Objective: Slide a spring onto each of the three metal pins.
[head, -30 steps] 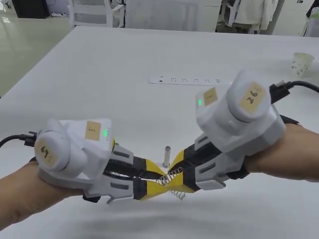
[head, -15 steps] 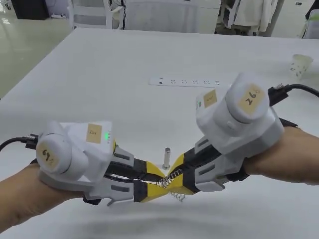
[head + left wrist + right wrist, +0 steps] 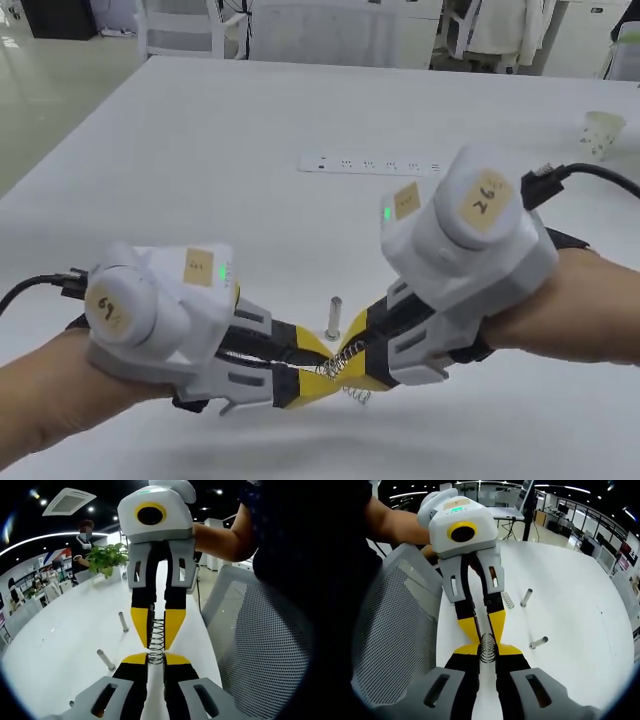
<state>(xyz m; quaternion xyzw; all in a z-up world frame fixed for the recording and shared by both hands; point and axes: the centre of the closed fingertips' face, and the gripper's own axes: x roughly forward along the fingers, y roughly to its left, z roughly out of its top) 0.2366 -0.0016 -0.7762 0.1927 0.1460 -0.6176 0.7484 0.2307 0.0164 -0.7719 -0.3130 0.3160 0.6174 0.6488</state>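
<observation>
In the head view the left tongs (image 3: pixel 300 368) and the right tongs (image 3: pixel 352 362) meet tip to tip low over the white tabletop (image 3: pixel 200 150). A spring (image 3: pixel 335 366) is caught between their yellow ends. One pin (image 3: pixel 334 317) stands upright and bare just behind them, and a second spring (image 3: pixel 358 393) lies on the tabletop just in front. A power strip (image 3: pixel 372 162) and a paper cup (image 3: pixel 601 130) sit well apart, farther back. In the left gripper view the spring (image 3: pixel 157 639) runs straight from the left tongs (image 3: pixel 156 659), pressed nearly together on its near end, to the right tongs (image 3: pixel 157 627), which pinch its far end. A bare pin (image 3: pixel 123 621) stands beside them and another bare pin (image 3: pixel 106 660) is nearer. A speck at the lower left is too small to tell. In the right gripper view the spring (image 3: pixel 488 645) shows end-on, nipped between the right tongs (image 3: pixel 488 652), with the left tongs (image 3: pixel 484 625) gripping it from the far side. The second spring (image 3: pixel 508 600) lies just beside one pin (image 3: pixel 526 597), and another pin (image 3: pixel 538 642) is near, both bare. Judging from this, no pin that shows carries a spring, so the task looks barely begun. The held spring has yet to go onto a pin, and the others remain to be done.
</observation>
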